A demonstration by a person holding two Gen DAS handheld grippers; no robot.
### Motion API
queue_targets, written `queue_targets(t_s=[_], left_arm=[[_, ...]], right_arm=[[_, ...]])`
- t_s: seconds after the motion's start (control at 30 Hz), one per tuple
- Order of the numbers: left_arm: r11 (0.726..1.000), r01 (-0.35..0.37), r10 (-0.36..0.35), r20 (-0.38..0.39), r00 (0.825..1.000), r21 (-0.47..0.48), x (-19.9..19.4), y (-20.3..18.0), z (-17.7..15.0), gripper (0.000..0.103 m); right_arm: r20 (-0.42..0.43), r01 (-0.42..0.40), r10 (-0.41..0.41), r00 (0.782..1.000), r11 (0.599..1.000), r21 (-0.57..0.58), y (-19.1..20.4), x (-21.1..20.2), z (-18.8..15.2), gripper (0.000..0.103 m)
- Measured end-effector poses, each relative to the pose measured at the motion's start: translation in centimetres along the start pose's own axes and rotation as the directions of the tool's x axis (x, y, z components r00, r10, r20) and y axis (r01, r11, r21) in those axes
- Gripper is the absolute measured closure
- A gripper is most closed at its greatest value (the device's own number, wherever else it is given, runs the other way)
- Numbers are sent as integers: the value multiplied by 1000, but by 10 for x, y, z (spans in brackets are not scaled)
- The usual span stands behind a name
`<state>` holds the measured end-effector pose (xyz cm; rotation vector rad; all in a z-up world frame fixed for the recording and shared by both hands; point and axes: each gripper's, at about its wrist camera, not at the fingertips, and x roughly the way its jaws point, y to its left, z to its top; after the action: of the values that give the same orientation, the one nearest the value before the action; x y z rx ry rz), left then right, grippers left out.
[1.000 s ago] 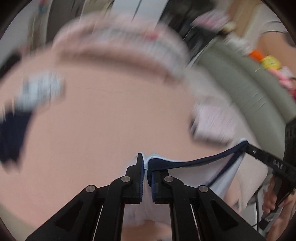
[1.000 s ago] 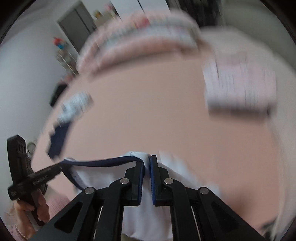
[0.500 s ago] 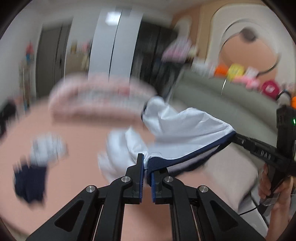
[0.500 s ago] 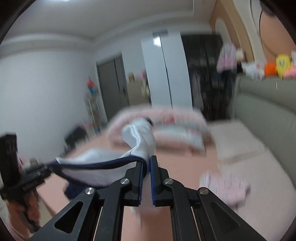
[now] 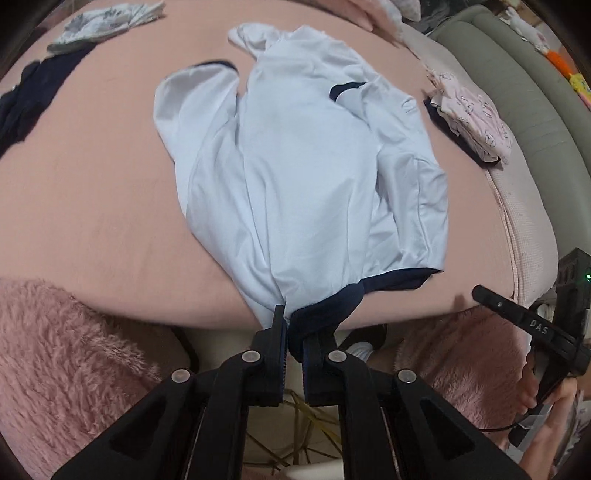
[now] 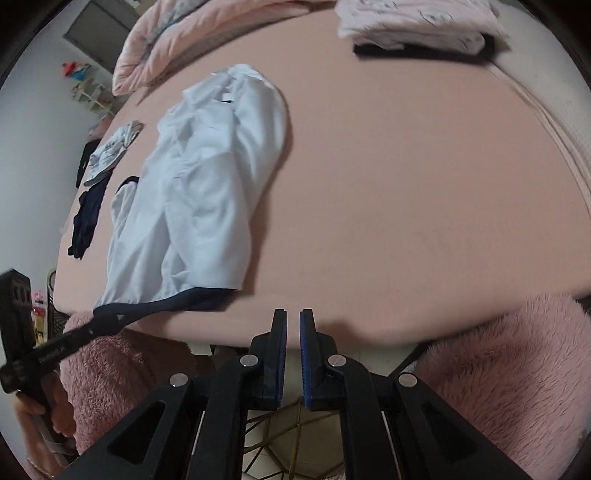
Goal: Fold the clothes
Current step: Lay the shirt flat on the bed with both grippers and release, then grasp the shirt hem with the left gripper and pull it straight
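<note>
A white shirt (image 5: 314,166) with navy trim lies spread on the pink bed (image 5: 92,203), its navy hem toward the near edge. My left gripper (image 5: 291,321) is shut on the left end of that hem, just past the bed's edge. The right wrist view shows the shirt (image 6: 195,184) at the left, with the left gripper (image 6: 99,319) pinching the hem corner. My right gripper (image 6: 293,314) is shut with nothing between its blue pads, over the bed's edge to the right of the hem. In the left wrist view the right gripper (image 5: 480,295) is clear of the cloth.
A folded stack of pink printed clothes (image 5: 472,118) sits by the grey-green headboard (image 5: 517,74). A dark navy garment (image 5: 29,92) and a patterned grey one (image 5: 103,22) lie at the far left. A pink quilt (image 6: 192,40) is at the back. Pink fluffy fabric (image 5: 55,350) flanks both grippers.
The shirt was swung up in the air and now lies flat on the bed. Both grippers came down to the near edge. The hem is no longer in the right gripper.
</note>
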<state>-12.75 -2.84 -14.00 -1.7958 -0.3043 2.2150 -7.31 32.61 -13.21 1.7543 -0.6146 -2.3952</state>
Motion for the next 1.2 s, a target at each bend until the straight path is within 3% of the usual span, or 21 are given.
queue_targets(t_s=[0.17, 0.23, 0.27, 0.3, 0.37, 0.47, 0.53, 0.6, 0.63, 0.67, 0.73, 0.87, 0.93, 1.03, 1.13, 1.2], left_arm=[[999, 2, -1, -31, 1000, 40, 6, -6, -1, 94], [997, 55, -51, -77, 996, 48, 17, -3, -7, 76], [994, 101, -96, -98, 990, 43, 21, 0, -11, 55], [986, 162, -158, -110, 981, 30, 20, 2, -14, 42], [974, 227, -225, -98, 969, 8, 14, 7, -19, 42], [983, 183, -182, -22, 983, 18, 0, 15, -21, 42], [973, 230, -230, -1, 973, 18, -8, 20, -17, 42], [965, 261, -261, 29, 965, 9, -13, 22, -8, 42], [966, 260, -260, 47, 964, 6, -14, 22, -2, 42], [971, 238, -238, 70, 969, 9, -13, 21, 4, 42], [980, 196, -197, 108, 975, 15, -10, 20, 17, 42], [981, 192, -195, 110, 975, 39, -4, 9, 29, 42], [989, 127, -136, 130, 982, 75, -2, 2, 27, 42], [997, 20, -25, 61, 998, 80, 26, 6, 26, 42], [997, 37, -37, 9, 999, 61, 40, 17, 14, 42], [998, 4, -3, -12, 1000, 59, 45, 22, 5, 43]], right_arm=[[72, -24, 25, 997, 1000, -12, 8, -15, 6, 97], [97, -10, 10, 995, 1000, -4, 15, -17, 8, 97], [97, 11, -9, 995, 1000, -16, 20, -18, 10, 97], [103, 34, -28, 994, 998, -53, 29, -21, 11, 97], [128, 73, -58, 990, 990, -120, 44, -25, 12, 97], [131, 96, -77, 988, 985, -143, 52, -28, 13, 97], [111, 72, -60, 992, 992, -106, 49, -25, 14, 97], [102, 73, -64, 993, 993, -96, 46, -18, 15, 87], [104, 80, -70, 992, 992, -94, 45, -16, 17, 70], [108, 87, -77, 991, 992, -93, 44, -13, 18, 60], [130, 62, -52, 990, 996, -70, 43, -9, 23, 59], [144, 61, -51, 988, 996, -62, 49, 6, 31, 59], [81, 93, -86, 993, 992, -84, 48, 27, 28, 59], [-9, 128, -130, 991, 985, -111, 44, 57, 20, 59], [13, 133, -133, 991, 984, -118, 38, 57, 8, 61], [2, 137, -137, 991, 984, -118, 36, 52, 3, 61]])
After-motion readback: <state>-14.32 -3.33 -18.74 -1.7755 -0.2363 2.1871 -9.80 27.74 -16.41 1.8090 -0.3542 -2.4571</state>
